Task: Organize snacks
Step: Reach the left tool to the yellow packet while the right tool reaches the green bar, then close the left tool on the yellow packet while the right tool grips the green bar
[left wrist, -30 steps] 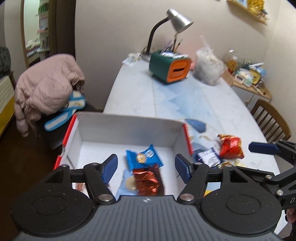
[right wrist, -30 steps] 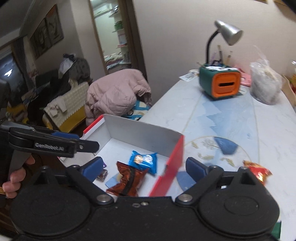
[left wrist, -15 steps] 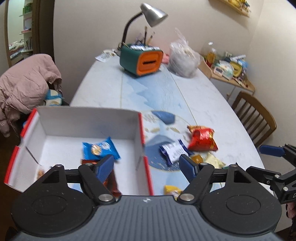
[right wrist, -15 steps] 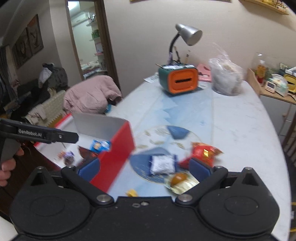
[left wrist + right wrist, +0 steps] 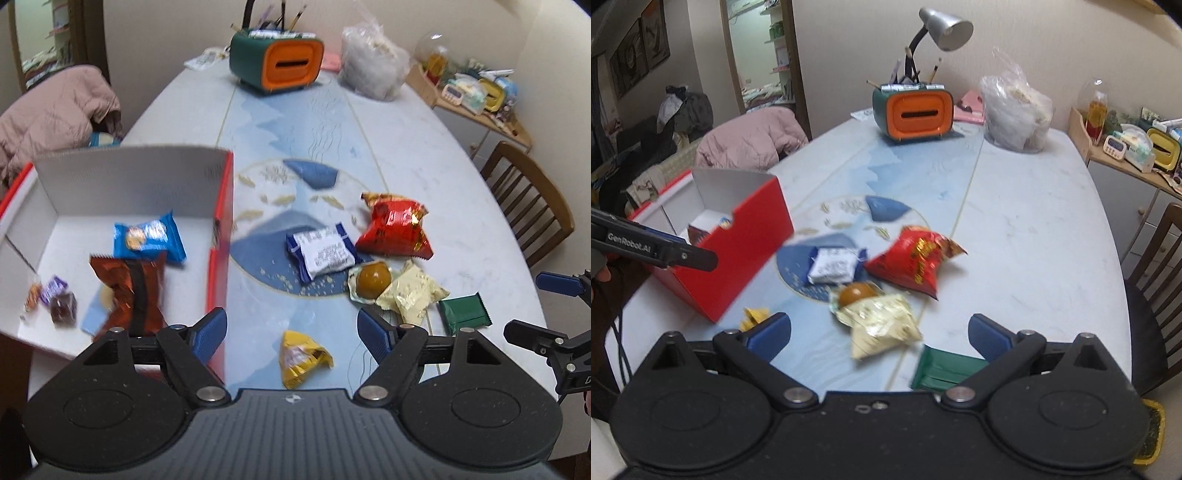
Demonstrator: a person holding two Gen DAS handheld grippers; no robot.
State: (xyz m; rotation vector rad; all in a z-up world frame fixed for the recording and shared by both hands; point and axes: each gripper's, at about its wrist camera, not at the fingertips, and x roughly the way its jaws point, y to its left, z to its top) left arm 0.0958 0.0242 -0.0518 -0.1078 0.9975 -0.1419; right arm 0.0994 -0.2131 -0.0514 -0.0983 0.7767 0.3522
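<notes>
Left-wrist view tells me I'm partway: several snacks lie in the red box (image 5: 221,206), six wrapped ones wait on the surface (image 5: 424,147), and both my left claw (image 5: 291,330) and right claw (image 5: 879,338) gape empty.

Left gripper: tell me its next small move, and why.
Probably lower the left gripper onto the yellow packet. Its jaws stand open and empty with that packet lying loose on the table just ahead between them, beside the red box that already holds several snacks.
</notes>
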